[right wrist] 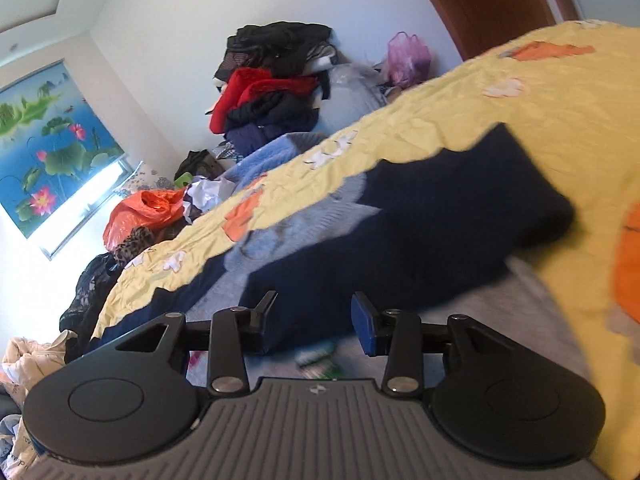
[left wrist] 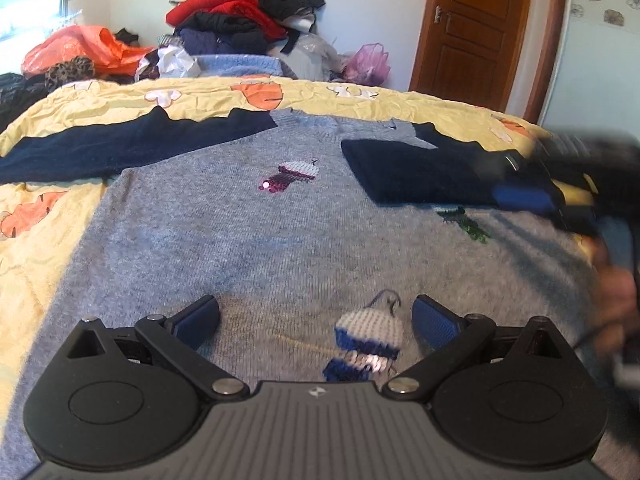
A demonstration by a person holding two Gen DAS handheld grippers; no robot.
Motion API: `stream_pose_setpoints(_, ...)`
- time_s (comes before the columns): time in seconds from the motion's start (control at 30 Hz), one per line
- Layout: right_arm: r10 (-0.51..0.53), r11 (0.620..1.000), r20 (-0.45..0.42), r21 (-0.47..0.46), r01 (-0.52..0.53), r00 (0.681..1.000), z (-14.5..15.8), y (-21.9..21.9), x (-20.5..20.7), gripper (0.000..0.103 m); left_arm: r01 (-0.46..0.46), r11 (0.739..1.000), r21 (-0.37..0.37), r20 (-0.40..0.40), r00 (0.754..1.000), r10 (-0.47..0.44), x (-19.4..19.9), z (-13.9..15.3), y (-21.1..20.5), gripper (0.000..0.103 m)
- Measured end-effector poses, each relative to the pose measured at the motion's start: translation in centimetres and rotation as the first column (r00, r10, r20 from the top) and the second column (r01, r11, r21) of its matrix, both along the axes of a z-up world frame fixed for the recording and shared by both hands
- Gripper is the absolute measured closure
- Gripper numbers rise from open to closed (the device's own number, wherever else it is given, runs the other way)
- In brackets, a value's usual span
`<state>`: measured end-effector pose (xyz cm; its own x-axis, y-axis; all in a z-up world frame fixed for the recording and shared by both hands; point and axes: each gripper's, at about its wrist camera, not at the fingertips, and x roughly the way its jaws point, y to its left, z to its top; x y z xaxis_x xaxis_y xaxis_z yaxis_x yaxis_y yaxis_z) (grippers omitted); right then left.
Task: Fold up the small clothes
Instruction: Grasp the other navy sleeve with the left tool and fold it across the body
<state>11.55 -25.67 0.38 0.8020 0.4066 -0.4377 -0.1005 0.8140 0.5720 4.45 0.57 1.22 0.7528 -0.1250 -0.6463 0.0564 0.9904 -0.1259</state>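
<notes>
On my left, the long navy sleeve (left wrist: 120, 148) lies flat, stretched sideways across the yellow bedspread (left wrist: 48, 216) from the sweater's shoulder out to the left. My left tongs (left wrist: 316, 320) hang wide apart just above the lower front of the gray sweater (left wrist: 240, 232) — nothing is in them. A little knitted patch (left wrist: 370, 330) on the sweater sits between the tips.

The sweater lies spread out on the bed, neck far from me and hem near me. Over on the right, the other navy sleeve (left wrist: 412, 172) is folded in across the chest. My right tongs (right wrist: 314, 320) are next to it, partly apart, with nothing pinched in them; the sleeve lies just past the tips.

So I think the left sleeve is next. It runs sideways, up and to the left of my left tongs, and my left hand is nearer.

The bedspread is crinkly, with orange and white shapes. Past the bed there is a big pile of clothes (left wrist: 248, 12) by the white wall, an orange bag (left wrist: 84, 48), and a brown door (left wrist: 472, 24).
</notes>
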Motion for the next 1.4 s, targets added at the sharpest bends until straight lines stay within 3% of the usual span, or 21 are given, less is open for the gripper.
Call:
stream_pose_setpoints(0.1,-0.006,0.999,-0.031,0.034,0.007,0.999,-1.6,-1.8,-1.3,0.046,0.008,0.982,-0.188,-0.005,1.0,-0.009,2.6,2.3,1.1,0.0)
stream_pose_setpoints(0.17,-0.016,0.995,-0.041,0.094,0.02,0.999,-2.6,-2.7,-1.8,0.046,0.009,0.948,-0.318,-0.018,1.0,-0.015,5.5,3.4,1.6,0.0)
stream_pose_setpoints(0.27,-0.012,0.986,-0.031,0.163,0.016,0.999,-3.2,-3.5,-1.5,0.045,-0.017,0.878,-0.478,-0.106,0.994,-0.038,10.5,2.8,2.2,0.0)
stream_pose_setpoints(0.33,0.001,0.983,-0.021,0.182,0.003,1.0,-3.3,-3.6,-1.5,0.045,-0.062,0.853,-0.519,-0.183,0.982,-0.04,13.1,1.6,1.8,0.0)
stream_pose_setpoints(0.4,0.008,0.98,-0.011,0.197,-0.005,1.0,-3.4,-3.8,-1.6,0.044,-0.106,0.848,-0.519,-0.231,0.973,-0.02,14.6,0.6,1.2,0.0)
stream_pose_setpoints(0.53,0.01,0.972,0.0,0.235,-0.01,1.0,-3.4,-4.1,-1.7,0.043,-0.086,0.849,-0.522,-0.21,0.977,-0.03,15.1,0.9,-0.4,0.004)
stream_pose_setpoints(0.6,0.013,0.971,0.004,0.24,-0.013,1.0,-3.4,-4.1,-1.7,0.042,-0.083,0.874,-0.478,-0.215,0.976,-0.025,15.5,0.8,-1.2,0.031)
stream_pose_setpoints(0.63,0.015,0.97,0.006,0.241,-0.016,1.0,-3.3,-4.1,-1.7,0.041,-0.092,0.893,-0.441,-0.226,0.974,-0.012,15.7,0.6,-1.5,0.055)
stream_pose_setpoints(0.67,0.017,0.97,0.008,0.241,-0.019,1.0,-3.3,-4.0,-1.7,0.04,-0.1,0.91,-0.402,-0.226,0.974,0.008,15.8,0.7,-1.8,0.067)
stream_pose_setpoints(0.73,0.018,0.97,0.012,0.242,-0.02,1.0,-3.3,-4.0,-1.8,0.04,-0.1,0.922,-0.373,-0.229,0.973,0.013,16.2,0.8,-2.0,0.071)
stream_pose_setpoints(0.77,0.018,0.97,0.013,0.242,-0.02,1.0,-3.3,-4.0,-1.8,0.04,-0.1,0.929,-0.356,-0.232,0.973,0.016,16.3,0.9,-2.0,0.083)
stream_pose_setpoints(0.83,0.017,0.971,0.014,0.239,-0.019,1.0,-3.2,-3.9,-1.9,0.04,-0.084,0.947,-0.311,-0.228,0.974,0.011,16.5,1.2,-2.3,0.096)
stream_pose_setpoints(0.93,0.016,0.972,0.014,0.233,-0.019,1.0,-3.2,-3.8,-1.9,0.04,-0.036,0.969,-0.246,-0.142,0.99,0.001,16.0,3.1,-2.8,0.098)
stream_pose_setpoints(1.1,0.018,0.976,0.014,0.218,-0.02,1.0,-3.2,-3.7,-1.9,0.04,0.001,0.978,-0.206,0.039,0.999,0.007,14.4,7.6,-0.8,0.098)
stream_pose_setpoints(1.23,0.018,0.978,0.015,0.207,-0.021,1.0,-3.1,-3.6,-1.8,0.04,-0.099,0.975,-0.201,0.021,0.994,0.105,14.1,7.2,3.6,0.098)
stream_pose_setpoints(1.4,0.019,0.981,0.015,0.194,-0.021,1.0,-3.0,-3.4,-1.9,0.04,-0.221,0.963,-0.153,-0.083,0.974,0.211,13.6,3.0,8.0,0.098)
